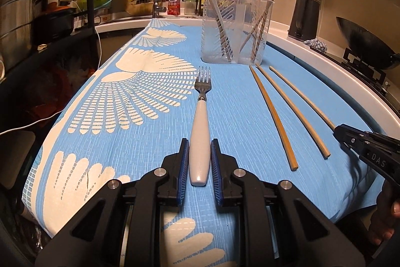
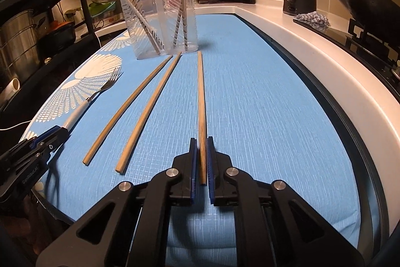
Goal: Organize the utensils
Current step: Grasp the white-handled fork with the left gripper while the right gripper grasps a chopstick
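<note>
My bench, under its blue patterned cloth, carries the clear holder at the far end. Just before the holder lie two loose chopsticks. My left tool brackets the fork handle, pads nearly touching. My right tool closes narrowly around a third chopstick, nothing between it and the holder.

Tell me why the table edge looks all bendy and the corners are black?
Left wrist view: the fisheye lens curves the blue cloth and blackens the corners, and warm light glares on the fork handle. Right wrist view: the white counter edge bows the same way; the chopstick stays sharp.
</note>
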`<state>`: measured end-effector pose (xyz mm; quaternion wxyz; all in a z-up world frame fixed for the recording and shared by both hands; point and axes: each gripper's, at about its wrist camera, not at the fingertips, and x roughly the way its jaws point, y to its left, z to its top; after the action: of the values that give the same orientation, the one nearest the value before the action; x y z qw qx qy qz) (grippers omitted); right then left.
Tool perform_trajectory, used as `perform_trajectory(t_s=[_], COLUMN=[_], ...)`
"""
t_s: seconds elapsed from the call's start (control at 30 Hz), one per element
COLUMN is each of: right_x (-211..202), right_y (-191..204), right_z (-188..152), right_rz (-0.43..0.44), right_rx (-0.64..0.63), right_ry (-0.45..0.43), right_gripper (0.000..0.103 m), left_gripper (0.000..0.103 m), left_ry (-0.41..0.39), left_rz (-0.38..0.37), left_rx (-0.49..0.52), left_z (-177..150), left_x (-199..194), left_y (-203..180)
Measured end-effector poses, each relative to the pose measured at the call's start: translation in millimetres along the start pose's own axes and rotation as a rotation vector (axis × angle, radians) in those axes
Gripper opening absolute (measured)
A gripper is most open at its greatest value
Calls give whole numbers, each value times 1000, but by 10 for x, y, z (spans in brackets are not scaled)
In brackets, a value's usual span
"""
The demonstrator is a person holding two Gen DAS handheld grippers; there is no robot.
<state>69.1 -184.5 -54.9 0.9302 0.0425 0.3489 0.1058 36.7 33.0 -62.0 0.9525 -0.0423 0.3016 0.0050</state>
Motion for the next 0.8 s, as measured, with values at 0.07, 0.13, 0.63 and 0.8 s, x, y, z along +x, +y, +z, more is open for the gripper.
perform_trajectory(t_s=[0.07,0.13,0.63,0.8], right_x=[1,2,4,8], right_y=[0,-1,7,10], right_z=[-4,-3,-9,-8], right_rz=[1,0,3,1], right_rx=[0,-1,-5,-9], right_ry=[-2,-2,-12,-17], right_gripper=[10,10,10,10], left_gripper=[19,19,19,19], left_ry=[-4,-7,-13,-14], left_rz=[5,8,24,26], left_rx=[1,2,4,7], left_z=[-2,-9,-19,-18], left_x=[1,0,-4,-3], left_y=[-4,-5,-21,-36])
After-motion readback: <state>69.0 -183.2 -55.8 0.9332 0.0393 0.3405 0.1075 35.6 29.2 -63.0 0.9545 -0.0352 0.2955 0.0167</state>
